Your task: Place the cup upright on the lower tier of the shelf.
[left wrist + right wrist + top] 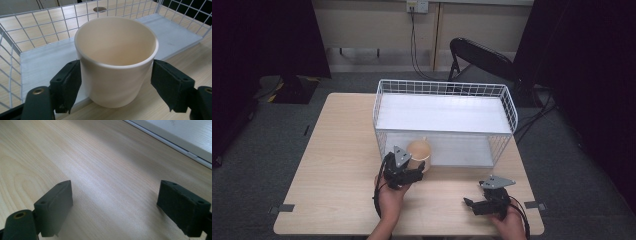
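The step in hand looks like the grasp of a smooth, cream-coloured, slightly tapered plastic cup (pixel 116 62), which stands upright at the near left corner of a white wire-mesh basket rack (pixel 512 112), half on the edge of the rack's pale lower shelf board (pixel 42 62) and half over the light wooden table (pixel 337 165). The left gripper (pixel 409 167) straddles the cup: its two black padded jaws stand spread on either side of the wall, the left pad touching or nearly so, the right one just clear. The cup is empty, matte, with a rounded rim.

The next move probably calls for closing the jaws squarely on the cup wall without tipping it off the shelf edge.

The right gripper (pixel 477 204) rests low over the bare wood grain at the near right, jaws wide apart, holding nothing.
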Demonstrator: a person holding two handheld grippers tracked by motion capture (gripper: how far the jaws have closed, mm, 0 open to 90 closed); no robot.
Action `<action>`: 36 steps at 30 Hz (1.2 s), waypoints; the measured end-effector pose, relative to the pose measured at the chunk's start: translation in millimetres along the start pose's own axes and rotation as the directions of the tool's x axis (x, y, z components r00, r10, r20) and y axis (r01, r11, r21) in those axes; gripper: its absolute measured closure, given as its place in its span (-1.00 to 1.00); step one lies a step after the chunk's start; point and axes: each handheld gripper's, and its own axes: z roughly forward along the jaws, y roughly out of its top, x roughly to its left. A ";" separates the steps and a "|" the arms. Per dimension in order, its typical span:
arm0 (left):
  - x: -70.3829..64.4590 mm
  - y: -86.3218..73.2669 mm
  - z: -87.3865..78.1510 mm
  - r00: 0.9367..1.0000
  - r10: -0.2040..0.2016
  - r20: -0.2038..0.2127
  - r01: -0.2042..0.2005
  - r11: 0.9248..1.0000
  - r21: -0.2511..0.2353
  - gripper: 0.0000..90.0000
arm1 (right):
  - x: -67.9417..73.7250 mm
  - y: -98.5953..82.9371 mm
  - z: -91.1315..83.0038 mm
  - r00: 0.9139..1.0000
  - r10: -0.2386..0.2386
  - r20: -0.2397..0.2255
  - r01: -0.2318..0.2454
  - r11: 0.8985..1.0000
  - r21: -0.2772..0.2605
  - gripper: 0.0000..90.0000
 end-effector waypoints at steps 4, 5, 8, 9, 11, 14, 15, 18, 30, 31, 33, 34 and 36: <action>0.4 0.8 2.0 1.000 -0.004 -0.014 0.004 1.000 -0.003 -0.37 | 0.0 0.0 0.0 1.000 0.000 0.000 0.000 1.000 0.000 -0.73; 0.6 0.8 2.8 1.000 -0.018 -0.013 0.018 1.000 -0.005 -0.33 | 0.0 0.0 0.0 1.000 0.000 0.000 0.000 1.000 0.000 -0.73; 2.7 1.1 5.1 1.000 -0.024 -0.011 0.024 1.000 0.003 -0.32 | 0.0 0.0 0.0 1.000 0.000 0.000 0.000 1.000 0.000 -0.73; 3.0 0.8 6.1 0.999 -0.038 -0.007 0.038 0.999 -0.001 -0.32 | 0.0 0.0 0.0 1.000 0.000 0.000 0.000 1.000 0.000 -0.73; 4.0 0.6 7.7 0.999 -0.036 -0.011 0.036 0.999 0.008 -0.31 | 0.0 0.0 0.0 1.000 -0.001 0.000 0.001 1.000 0.000 -0.73; 4.9 0.7 8.7 0.999 -0.035 -0.016 0.035 0.999 0.013 -0.26 | 0.0 0.0 0.0 1.000 0.000 0.000 0.000 1.000 0.000 -0.73; 5.3 0.7 8.8 0.999 -0.037 -0.016 0.037 0.999 0.014 -0.24 | 0.0 0.0 0.0 1.000 0.000 0.000 0.000 1.000 0.000 -0.73; 6.2 0.9 9.4 0.999 -0.038 -0.017 0.038 0.999 0.013 -0.18 | 0.0 0.0 0.0 1.000 0.000 0.000 0.000 1.000 0.000 -0.73; 8.0 5.2 16.5 0.999 -0.031 -0.038 0.032 0.999 0.028 0.09 | 0.4 -0.2 -0.3 1.000 0.003 0.002 -0.003 1.000 0.001 -0.73; 7.7 5.6 17.1 0.999 -0.031 -0.042 0.033 0.999 0.029 0.10 | 0.4 -0.2 -0.3 1.000 0.003 0.001 -0.003 1.000 0.001 -0.73; 7.8 6.3 18.1 0.999 -0.030 -0.044 0.032 0.999 0.031 0.15 | 0.4 -0.2 -0.3 1.000 0.003 0.002 -0.003 1.000 0.001 -0.73; 7.9 6.6 18.5 0.998 -0.033 -0.045 0.034 0.999 0.030 0.16 | 0.3 -0.2 -0.3 1.000 0.003 0.002 -0.003 1.000 0.001 -0.73; 7.9 7.1 19.5 0.998 -0.033 -0.049 0.035 0.999 0.027 0.20 | 0.3 -0.2 -0.3 1.000 0.003 0.002 -0.003 1.000 0.001 -0.73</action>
